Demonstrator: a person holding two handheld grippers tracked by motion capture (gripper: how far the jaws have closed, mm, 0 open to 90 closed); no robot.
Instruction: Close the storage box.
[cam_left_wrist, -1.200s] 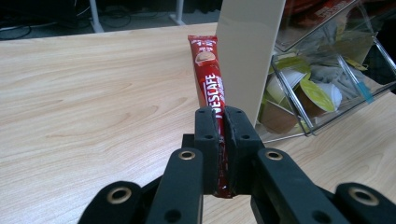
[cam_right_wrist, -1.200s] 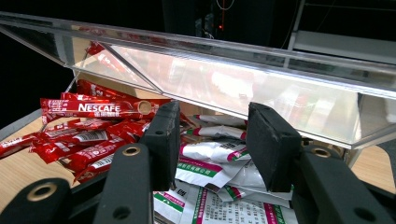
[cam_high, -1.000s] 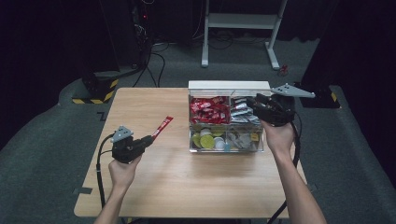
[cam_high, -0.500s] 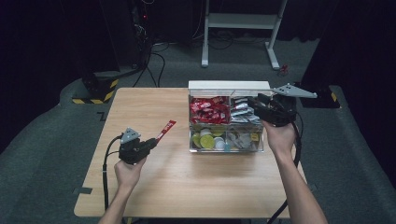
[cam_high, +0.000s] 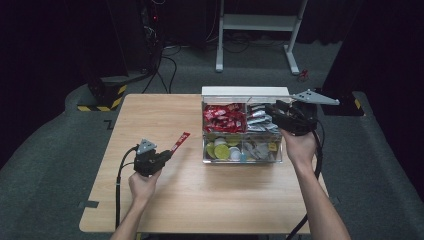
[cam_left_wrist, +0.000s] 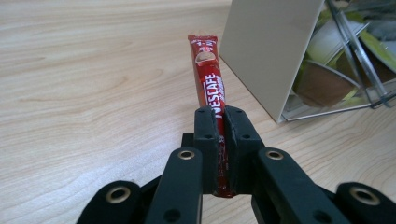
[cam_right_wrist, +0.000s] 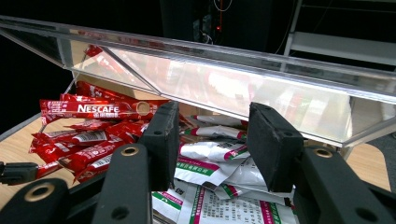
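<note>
My left gripper (cam_high: 167, 153) is shut on the lower end of a red Nescafe stick sachet (cam_high: 180, 141), left of the clear box (cam_high: 242, 160). In the left gripper view the sachet (cam_left_wrist: 208, 79) runs forward from the pads (cam_left_wrist: 222, 126), low over the wood, with its tip near the box's corner (cam_left_wrist: 266, 51). My right gripper (cam_high: 274, 111) hovers over the box's back right compartment. Its jaws (cam_right_wrist: 212, 140) stand apart with nothing between them, above white-and-green sachets (cam_right_wrist: 212, 175). Red sachets (cam_right_wrist: 88, 128) fill the back left compartment (cam_high: 222, 117).
The box's clear lid (cam_right_wrist: 233, 65) stands raised at the back, just beyond my right jaws. The front compartments hold round pods (cam_high: 222, 149) and small packets (cam_high: 260, 149). Bare wooden table (cam_high: 150, 115) stretches left of the box and in front of it.
My left gripper has come down and a little to the right with the sachet in it. The right gripper has stayed put.
</note>
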